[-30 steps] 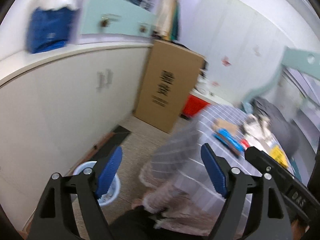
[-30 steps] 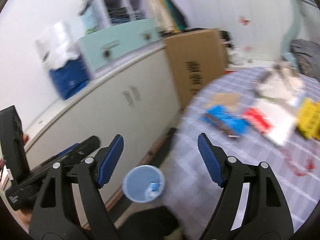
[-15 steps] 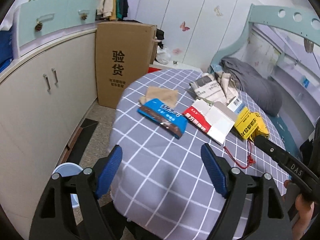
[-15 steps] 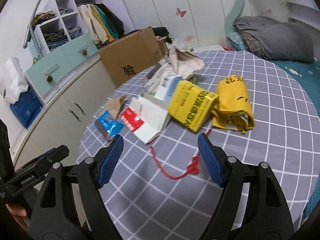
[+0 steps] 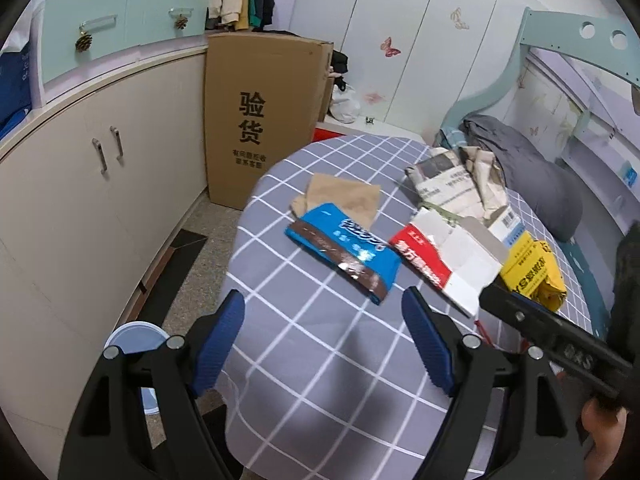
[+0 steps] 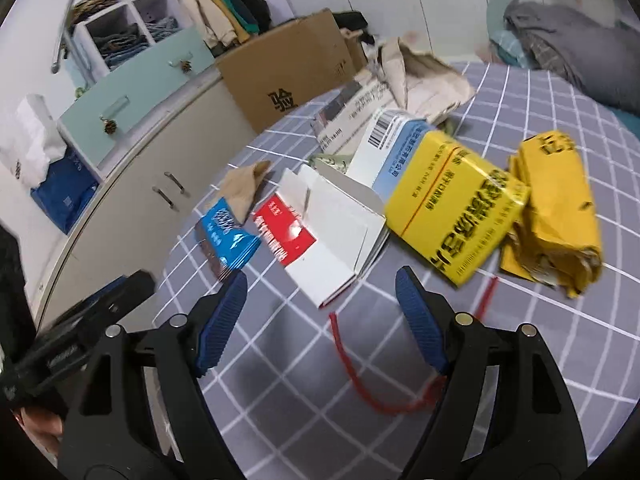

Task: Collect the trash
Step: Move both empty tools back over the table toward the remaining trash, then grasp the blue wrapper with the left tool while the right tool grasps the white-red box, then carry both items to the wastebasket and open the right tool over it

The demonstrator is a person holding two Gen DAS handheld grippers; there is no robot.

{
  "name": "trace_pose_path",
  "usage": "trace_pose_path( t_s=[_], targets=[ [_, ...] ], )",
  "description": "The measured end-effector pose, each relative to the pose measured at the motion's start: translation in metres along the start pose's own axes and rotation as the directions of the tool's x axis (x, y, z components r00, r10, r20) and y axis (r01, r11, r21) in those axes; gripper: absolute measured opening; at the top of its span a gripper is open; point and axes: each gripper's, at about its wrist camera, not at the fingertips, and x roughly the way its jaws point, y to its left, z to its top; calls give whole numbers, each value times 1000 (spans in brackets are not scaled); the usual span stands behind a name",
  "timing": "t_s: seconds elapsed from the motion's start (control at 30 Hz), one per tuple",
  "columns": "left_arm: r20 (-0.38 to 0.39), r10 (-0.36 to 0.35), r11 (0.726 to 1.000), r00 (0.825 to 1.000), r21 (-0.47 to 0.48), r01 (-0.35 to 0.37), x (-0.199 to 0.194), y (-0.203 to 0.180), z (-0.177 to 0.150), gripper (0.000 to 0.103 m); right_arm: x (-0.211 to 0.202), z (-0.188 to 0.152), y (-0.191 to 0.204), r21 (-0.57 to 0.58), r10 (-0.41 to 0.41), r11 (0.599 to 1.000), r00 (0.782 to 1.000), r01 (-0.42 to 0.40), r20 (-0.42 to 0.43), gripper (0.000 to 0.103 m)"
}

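Note:
Trash lies on a bed with a grey checked sheet (image 5: 312,364): a blue snack wrapper (image 5: 344,250) (image 6: 226,232), a brown paper piece (image 5: 344,196), a flattened red-and-white carton (image 5: 448,260) (image 6: 320,232), a yellow box (image 6: 456,208), a crumpled yellow bag (image 6: 556,216), newspaper (image 5: 452,180) and a red string (image 6: 360,376). My left gripper (image 5: 322,344) hovers open just short of the blue wrapper. My right gripper (image 6: 320,320) stands open over the sheet below the carton, empty. A pale blue bin (image 5: 136,340) sits on the floor at the left.
A tall cardboard box (image 5: 260,120) stands on the floor between the white cabinet (image 5: 80,184) and the bed. A grey blanket (image 5: 532,176) is heaped at the bed's far end. The right gripper's body (image 5: 560,344) crosses the left wrist view at lower right.
Both views swung from the cabinet and floor bin round to the bed. Both grippers have come closer to the trash, which now looks larger. Their jaws stayed equally wide.

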Motion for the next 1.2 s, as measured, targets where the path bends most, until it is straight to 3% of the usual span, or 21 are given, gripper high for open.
trace_pose_path(
  t_s=[0.33,0.47,0.63,0.77,0.93,1.03,1.1,1.2],
  targets=[
    [-27,-36,999,999,-17,35,15,9,8,79,28,26,-3,57,-23,998,1000,23,-2,75],
    [-47,-78,996,996,-47,75,27,8,16,79,29,25,1,3,-79,997,997,79,6,48],
    [-69,-86,993,994,-90,80,47,1,25,79,27,25,-11,32,-43,999,999,42,6,33],
    [-105,-114,987,988,-124,101,66,-10,28,79,14,23,-13,29,-15,999,998,13,62,22],
    [-98,-48,991,994,-129,35,79,-27,35,79,2,19,-11,16,-3,1000,994,1,113,17],
    [-95,39,996,995,-78,-47,86,-41,37,78,-1,17,-11,16,5,1000,993,-7,119,16],
    [-98,97,995,991,-11,-98,88,-50,36,66,-1,16,-10,14,9,1000,993,-11,119,16],
    [-98,68,998,993,5,-68,84,-46,34,45,-5,13,-7,4,16,1000,992,-16,123,14]
  ],
)
